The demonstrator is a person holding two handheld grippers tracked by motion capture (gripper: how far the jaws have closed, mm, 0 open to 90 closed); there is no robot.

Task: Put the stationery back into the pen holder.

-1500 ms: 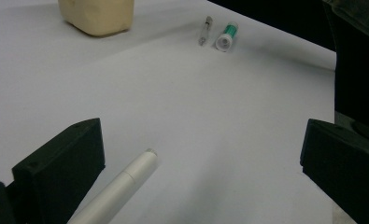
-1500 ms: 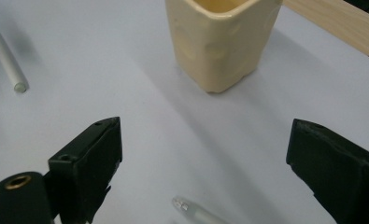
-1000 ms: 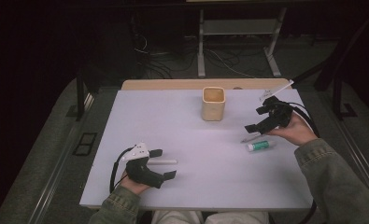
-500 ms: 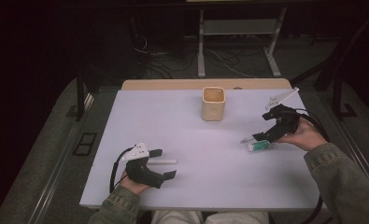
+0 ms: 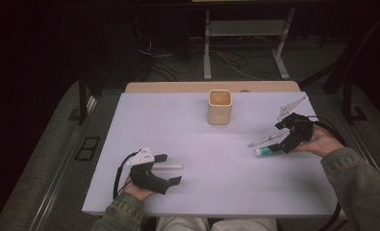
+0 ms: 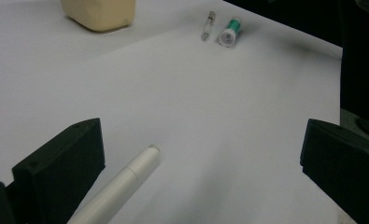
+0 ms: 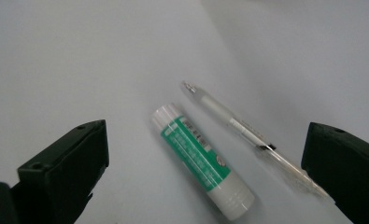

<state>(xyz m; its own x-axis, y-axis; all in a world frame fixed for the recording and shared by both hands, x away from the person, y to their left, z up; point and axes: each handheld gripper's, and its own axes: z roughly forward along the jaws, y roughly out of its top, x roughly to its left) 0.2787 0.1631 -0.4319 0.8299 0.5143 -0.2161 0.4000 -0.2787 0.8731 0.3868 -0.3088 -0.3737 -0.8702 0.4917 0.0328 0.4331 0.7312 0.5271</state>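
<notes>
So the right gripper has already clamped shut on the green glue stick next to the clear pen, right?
Not quite. The right gripper is wide open over the green glue stick, its jaws spread either side without touching it, as the right gripper view shows. The clear pen does lie beside it.

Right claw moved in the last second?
Yes. The right claw has dropped toward the person, away from the cup, down over the glue stick and pen.

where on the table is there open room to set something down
The middle, between the cup and the left gripper, is bare, as is the far left corner. It is crowded at the right, where the right gripper hovers over the glue stick and pen.
</notes>
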